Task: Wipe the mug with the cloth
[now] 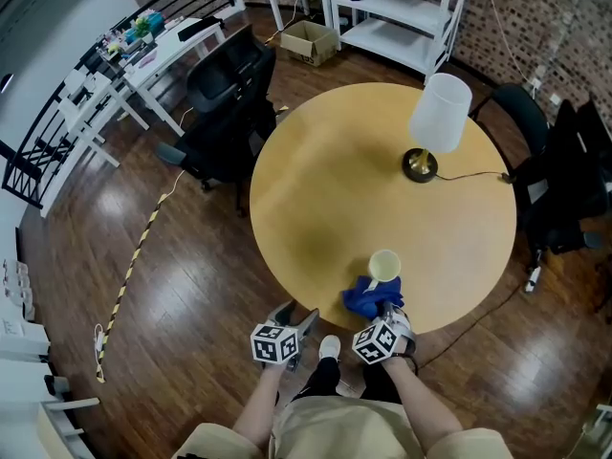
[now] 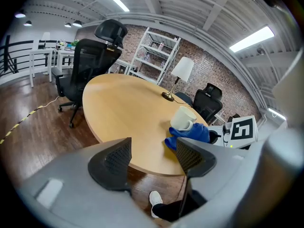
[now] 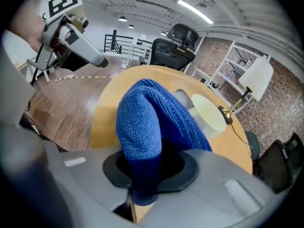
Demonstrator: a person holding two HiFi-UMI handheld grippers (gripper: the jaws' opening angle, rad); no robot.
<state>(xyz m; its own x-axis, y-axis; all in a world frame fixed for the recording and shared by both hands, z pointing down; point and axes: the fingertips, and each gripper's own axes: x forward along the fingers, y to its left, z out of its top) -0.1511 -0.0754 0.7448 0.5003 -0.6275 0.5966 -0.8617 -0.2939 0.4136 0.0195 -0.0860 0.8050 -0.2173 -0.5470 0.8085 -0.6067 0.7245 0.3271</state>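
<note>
Two claws, one busy: my right gripper [image 1: 390,310] is clenched on the blue cloth [image 1: 366,298], which is bunched against the near side of the mug [image 1: 383,266]. The mug stands upright just ahead of that claw, near the table [image 1: 316,189] edge, mouth up; its handle seems turned towards the cloth. My left gripper [image 1: 295,321] hangs spread and empty, farther off.
</note>
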